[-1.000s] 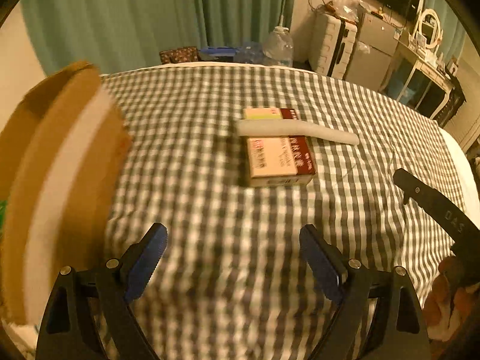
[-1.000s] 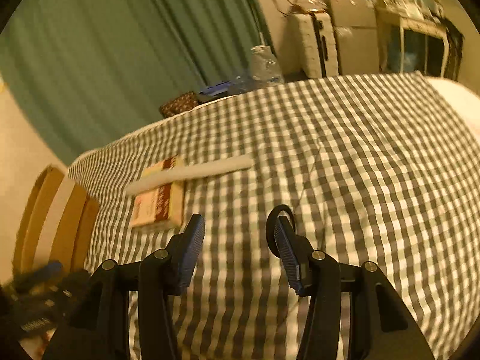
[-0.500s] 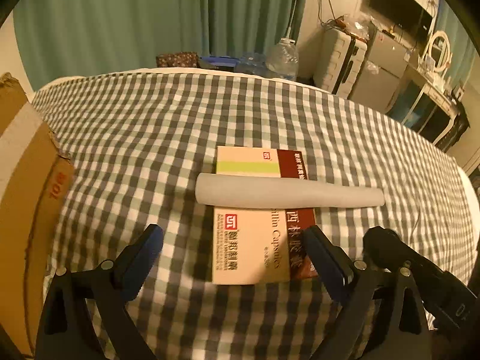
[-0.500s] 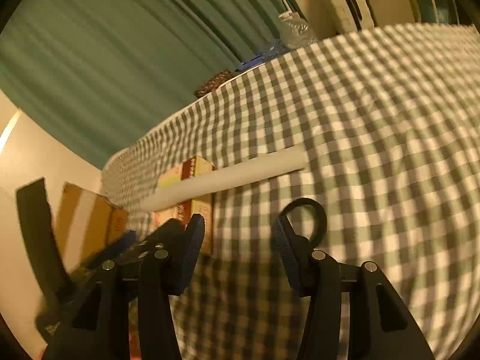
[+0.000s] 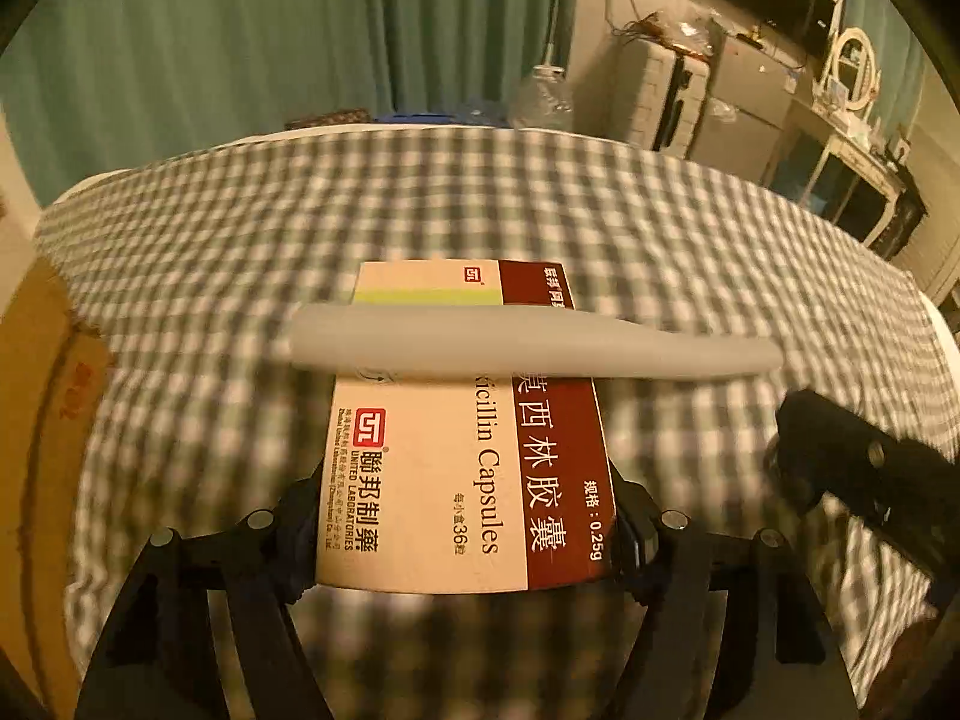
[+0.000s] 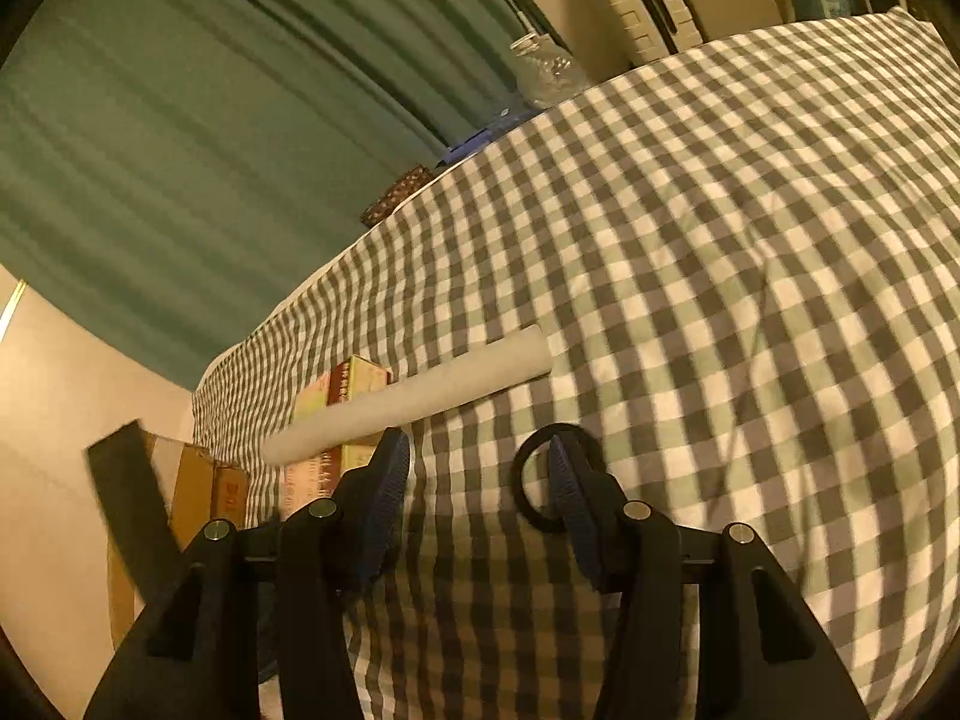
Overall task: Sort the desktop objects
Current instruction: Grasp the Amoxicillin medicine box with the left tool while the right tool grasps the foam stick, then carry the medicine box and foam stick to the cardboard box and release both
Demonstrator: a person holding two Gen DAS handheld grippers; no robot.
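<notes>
A: Checked surface [image 5: 228, 252], cardboard box [image 5: 42, 432] at its left edge; contents not visible

B: Medicine box [image 5: 456, 468] is straddled by spread left tongs [image 5: 468, 516], long axis along the fingers, not yet gripped. White tube [image 5: 528, 348] lies crosswise on it

A: Right tongs [image 6: 474, 480]?

B: Spread, nothing pinched; black ring [image 6: 540, 486] between them

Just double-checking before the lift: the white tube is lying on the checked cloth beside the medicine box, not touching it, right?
Not quite. The left wrist view shows the white tube lying across the top of the medicine box, touching it, above the checked cloth.
</notes>
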